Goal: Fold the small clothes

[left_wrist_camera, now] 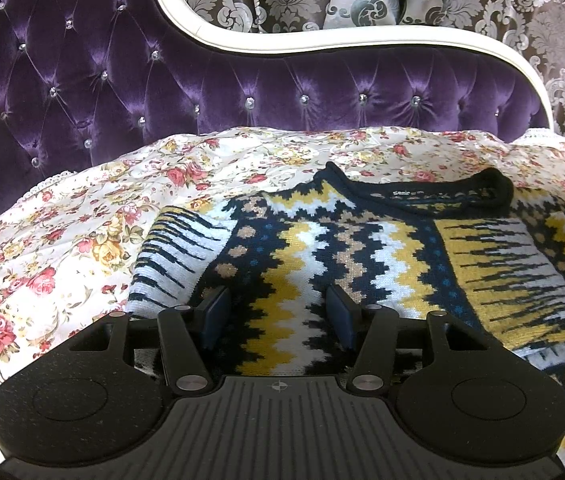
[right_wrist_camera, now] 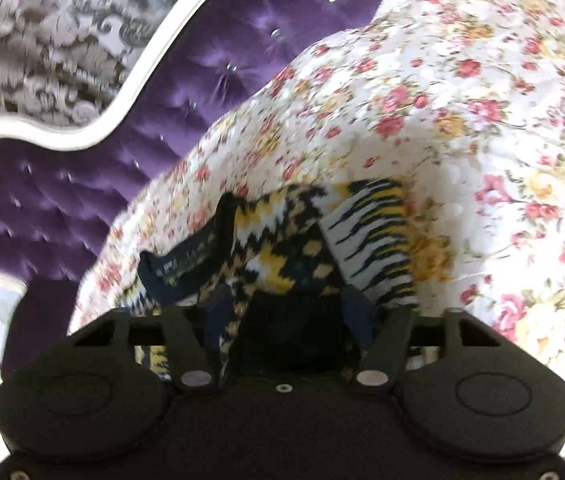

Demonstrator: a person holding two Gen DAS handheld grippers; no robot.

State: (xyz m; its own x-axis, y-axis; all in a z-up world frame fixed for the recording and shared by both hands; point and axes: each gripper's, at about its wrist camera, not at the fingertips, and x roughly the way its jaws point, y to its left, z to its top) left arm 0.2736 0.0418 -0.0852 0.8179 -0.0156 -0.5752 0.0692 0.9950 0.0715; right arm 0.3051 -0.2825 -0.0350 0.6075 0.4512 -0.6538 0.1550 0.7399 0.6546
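Note:
A small knitted sweater (left_wrist_camera: 322, 248) in navy, yellow and white zigzags lies on the floral bedspread (left_wrist_camera: 62, 240), neck toward the headboard. One striped sleeve (left_wrist_camera: 174, 256) lies at its left and the other sleeve (left_wrist_camera: 510, 276) is folded over its front. My left gripper (left_wrist_camera: 278, 304) is open just above the sweater's lower middle, holding nothing. In the blurred right wrist view the sweater (right_wrist_camera: 282, 248) lies close in front, and my right gripper (right_wrist_camera: 290, 320) is open with fabric between its spread fingers.
A purple tufted headboard (left_wrist_camera: 202, 80) with a cream frame stands behind the bed. Patterned damask curtains (left_wrist_camera: 522, 20) hang beyond it. The floral bedspread (right_wrist_camera: 482, 120) spreads wide around the sweater.

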